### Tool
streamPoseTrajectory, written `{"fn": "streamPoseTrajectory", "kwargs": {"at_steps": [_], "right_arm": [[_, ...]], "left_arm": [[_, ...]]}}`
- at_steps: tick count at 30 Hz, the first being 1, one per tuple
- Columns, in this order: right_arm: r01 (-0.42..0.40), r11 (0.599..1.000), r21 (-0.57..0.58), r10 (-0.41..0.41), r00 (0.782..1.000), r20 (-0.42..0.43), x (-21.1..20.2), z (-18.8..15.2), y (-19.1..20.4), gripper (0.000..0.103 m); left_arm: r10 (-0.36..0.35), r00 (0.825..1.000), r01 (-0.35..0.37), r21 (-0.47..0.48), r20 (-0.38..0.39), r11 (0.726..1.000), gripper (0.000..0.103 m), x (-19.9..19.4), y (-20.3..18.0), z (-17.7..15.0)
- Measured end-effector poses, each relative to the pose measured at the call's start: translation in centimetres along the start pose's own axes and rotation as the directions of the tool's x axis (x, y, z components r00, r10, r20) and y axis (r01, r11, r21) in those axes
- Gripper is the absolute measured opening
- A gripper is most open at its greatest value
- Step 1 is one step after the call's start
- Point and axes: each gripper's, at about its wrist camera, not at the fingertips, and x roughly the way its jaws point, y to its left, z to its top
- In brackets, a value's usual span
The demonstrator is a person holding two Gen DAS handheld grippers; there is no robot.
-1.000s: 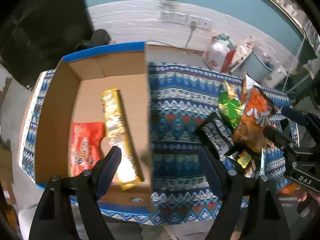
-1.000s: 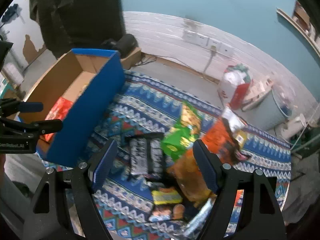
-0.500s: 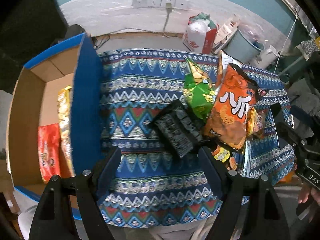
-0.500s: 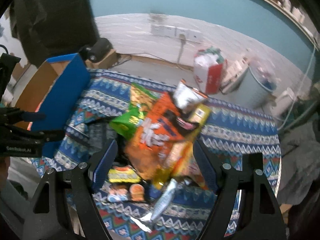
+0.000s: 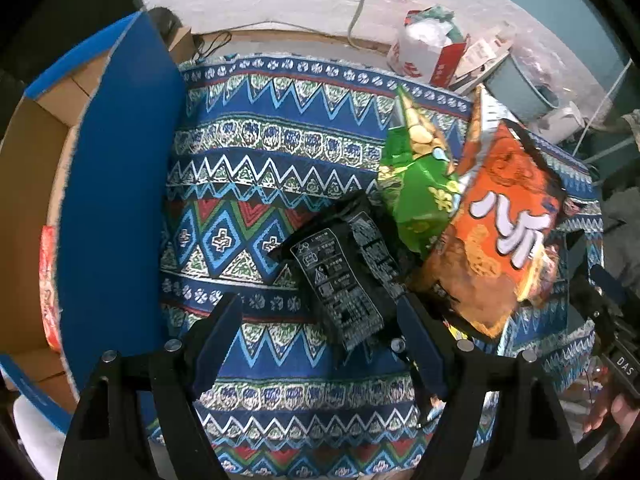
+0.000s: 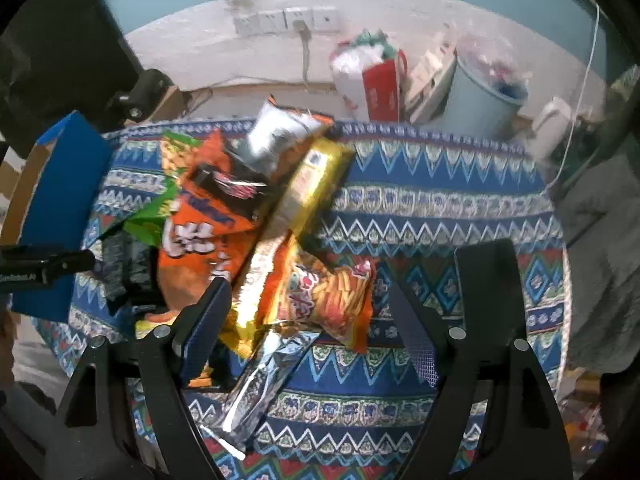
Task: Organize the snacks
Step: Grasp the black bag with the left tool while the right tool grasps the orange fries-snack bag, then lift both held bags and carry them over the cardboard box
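Observation:
A pile of snack packets lies on the patterned cloth (image 5: 256, 168). In the left wrist view a black packet (image 5: 344, 276) lies nearest, with a green bag (image 5: 420, 184) and a large orange bag (image 5: 500, 240) behind it. My left gripper (image 5: 320, 328) is open and empty, just in front of the black packet. In the right wrist view my right gripper (image 6: 308, 308) is open and empty over an orange fries packet (image 6: 332, 300), a gold packet (image 6: 304, 196) and a silver packet (image 6: 264, 384). The blue-walled cardboard box (image 5: 112, 200) stands at the left with a red packet (image 5: 48, 284) inside.
Behind the table stand a red and white bag (image 6: 372, 76), a pale bin (image 6: 480, 100) and wall sockets (image 6: 284, 20). The box also shows at the left of the right wrist view (image 6: 60, 184). The right part of the cloth (image 6: 460, 208) is bare.
My left gripper has swung right, from over the box to the black packet. My right gripper has moved right across the pile, bringing the gold, fries and silver packets into view.

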Motion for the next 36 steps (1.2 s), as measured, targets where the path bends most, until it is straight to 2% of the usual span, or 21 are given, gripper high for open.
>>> {"fn": "streamPoseTrajectory", "kwargs": {"at_steps": [5,11,20,22,24,29,33,36], "right_arm": [[-0.025,0.998,0.060,0.029,0.998,-0.051,3.0,-0.1,-1.5,0.081],[-0.066,0.991,0.116,0.079,0.991,-0.105,5.8,-0.4,-2.6,0.081],[-0.053,0.990,0.133,0.072,0.988,-0.140,8.4,-0.5,-3.5,0.081],[-0.052,0.990,0.128,0.069,0.989,-0.132,8.5,-0.5,-3.5,0.081],[-0.058,0.991,0.123,0.074,0.989,-0.129,8.6,-0.5,-3.5,0.071],[-0.026,0.997,0.068,0.035,0.991,-0.131,8.7,-0.4,-2.9,0.059],[0.032,0.999,0.028,-0.028,0.993,-0.114,8.4,-0.2,-2.2,0.055],[0.033,0.999,0.036,-0.030,0.995,-0.099,7.4,0.0,-2.5,0.055]], "left_arm": [[-0.005,1.000,0.005,-0.035,-0.016,0.999,0.081,1.4,0.0,0.6],[-0.031,0.997,0.024,-0.086,-0.073,0.996,0.081,3.2,0.1,1.2],[-0.020,0.995,0.009,-0.112,-0.096,0.994,0.082,5.4,-0.8,2.0],[-0.010,0.995,-0.001,-0.105,-0.102,0.994,0.087,5.9,-0.9,2.1],[-0.006,0.996,-0.003,-0.097,-0.094,0.995,0.090,6.1,-1.0,1.9],[0.028,0.996,-0.033,-0.054,-0.087,0.998,0.094,6.9,-2.6,2.5],[0.056,0.996,-0.058,-0.022,-0.068,0.998,0.096,7.6,-3.8,2.8],[0.095,0.994,-0.093,0.053,-0.045,0.994,0.096,7.7,-4.9,2.2]]}}
